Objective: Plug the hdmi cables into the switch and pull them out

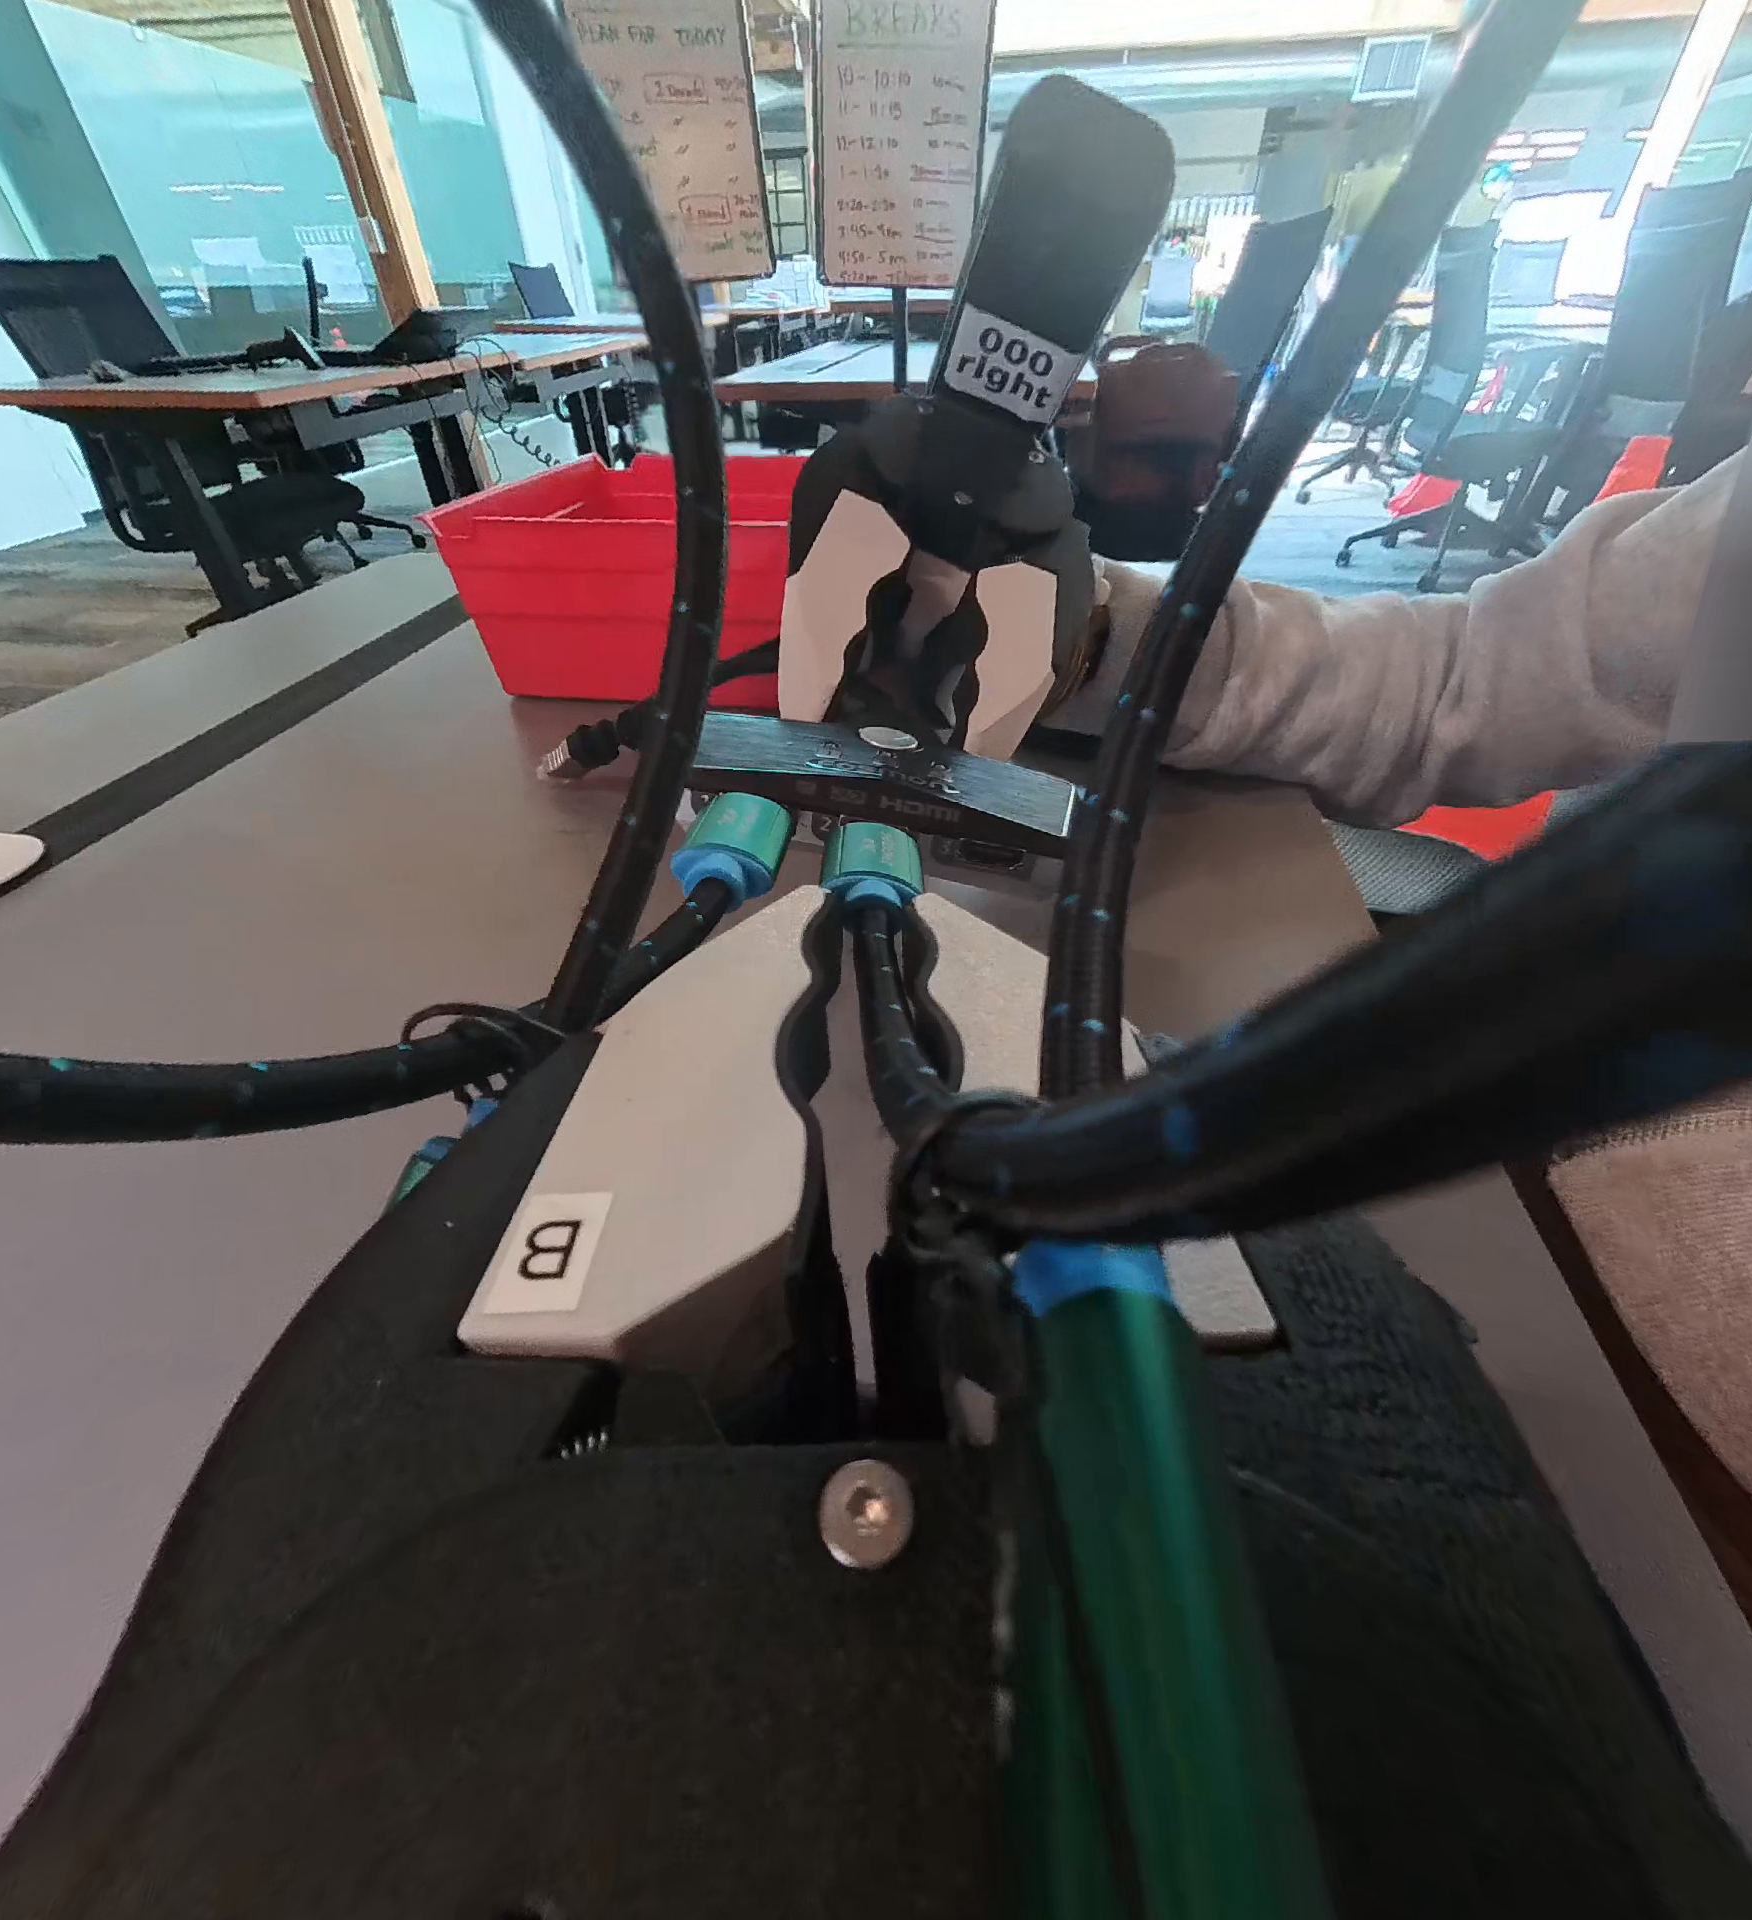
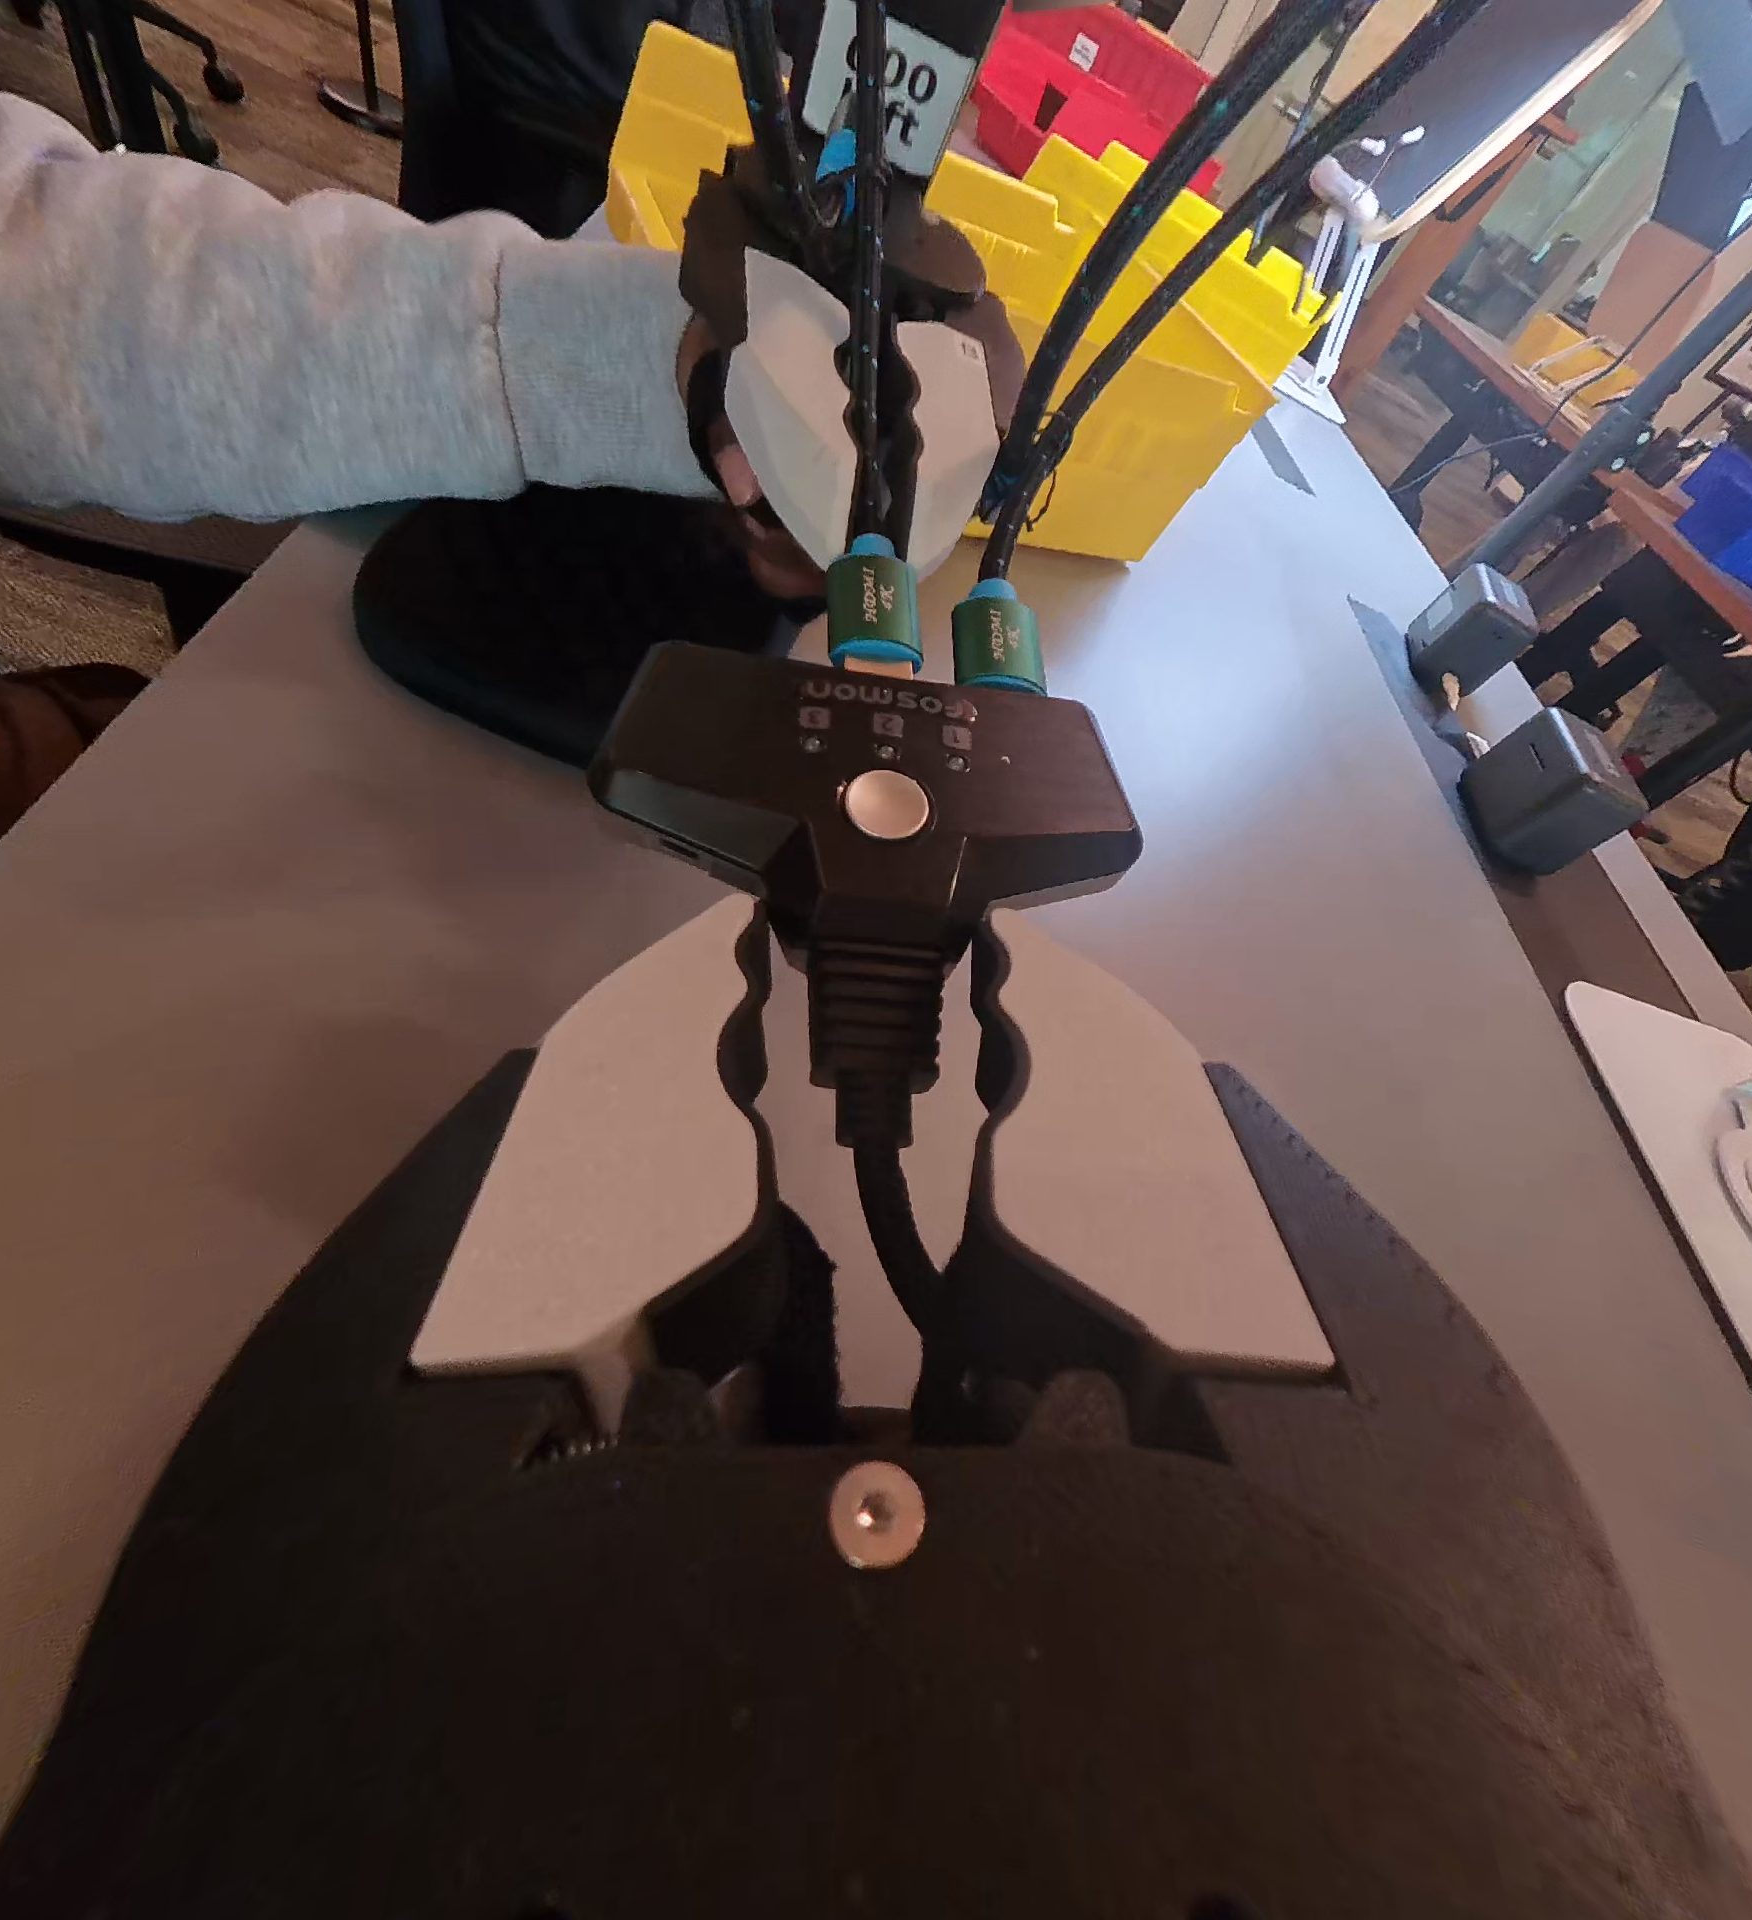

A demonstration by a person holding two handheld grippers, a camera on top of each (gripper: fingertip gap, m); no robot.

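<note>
A black HDMI switch (image 2: pixel 861 769) lies on the grey table (image 2: pixel 332 935). My right gripper (image 2: pixel 872 925) is shut on its ribbed neck, where its own cable leaves. Two green plugs sit in its far side. The right-hand plug (image 2: pixel 997 649) is fully in. The left-hand plug (image 2: pixel 872 613) shows bare metal at the port. My left gripper (image 1: pixel 867 914) is shut on the black braided cable (image 1: pixel 887 997) just behind that plug (image 1: pixel 867 857). In the left wrist view the third port (image 1: pixel 997 857) is empty. Another green plug (image 1: pixel 1142 1558) rests on the left gripper's body.
Loops of black cable (image 1: pixel 685 520) arch over the switch. A red bin (image 1: pixel 591 582) stands behind it, with yellow bins (image 2: pixel 1142 343) on the other side. A black pad (image 2: pixel 498 603) lies under the person's sleeve (image 2: pixel 228 343). Grey power blocks (image 2: pixel 1537 790) sit at the table edge.
</note>
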